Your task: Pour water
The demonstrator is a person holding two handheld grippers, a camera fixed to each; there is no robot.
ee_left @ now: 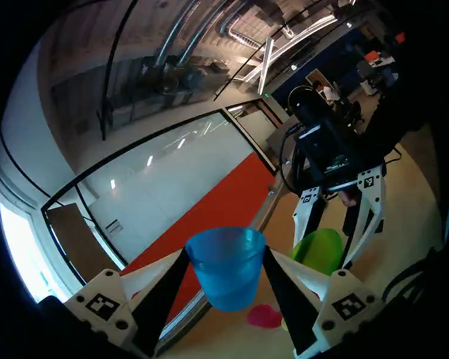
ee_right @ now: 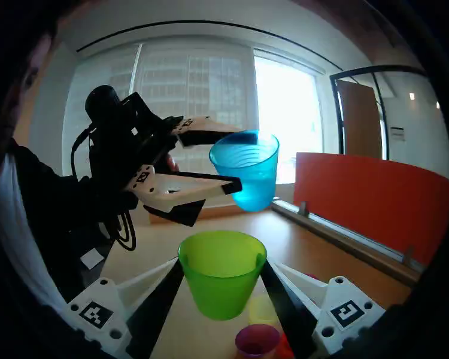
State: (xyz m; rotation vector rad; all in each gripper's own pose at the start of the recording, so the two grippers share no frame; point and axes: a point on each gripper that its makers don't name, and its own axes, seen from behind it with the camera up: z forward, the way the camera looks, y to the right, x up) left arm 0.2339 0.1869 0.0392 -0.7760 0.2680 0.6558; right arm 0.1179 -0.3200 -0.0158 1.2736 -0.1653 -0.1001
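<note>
While the blue cup [ee_left: 225, 275] is clamped by the left hand-held gripper [ee_left: 224, 263] at lower centre, the green cup [ee_right: 223, 281] is clasped by the right hand-held gripper [ee_right: 221, 269]. Both are held above the bench [ee_right: 320, 248].

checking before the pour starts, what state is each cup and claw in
blue cup: upright, held up off the table in the left claw
green cup: upright, held in the right claw
left claw: shut on blue cup
right claw: shut on green cup
purple cup: upright on the table, untouched
yellow cup: on the table, partly hidden
</note>
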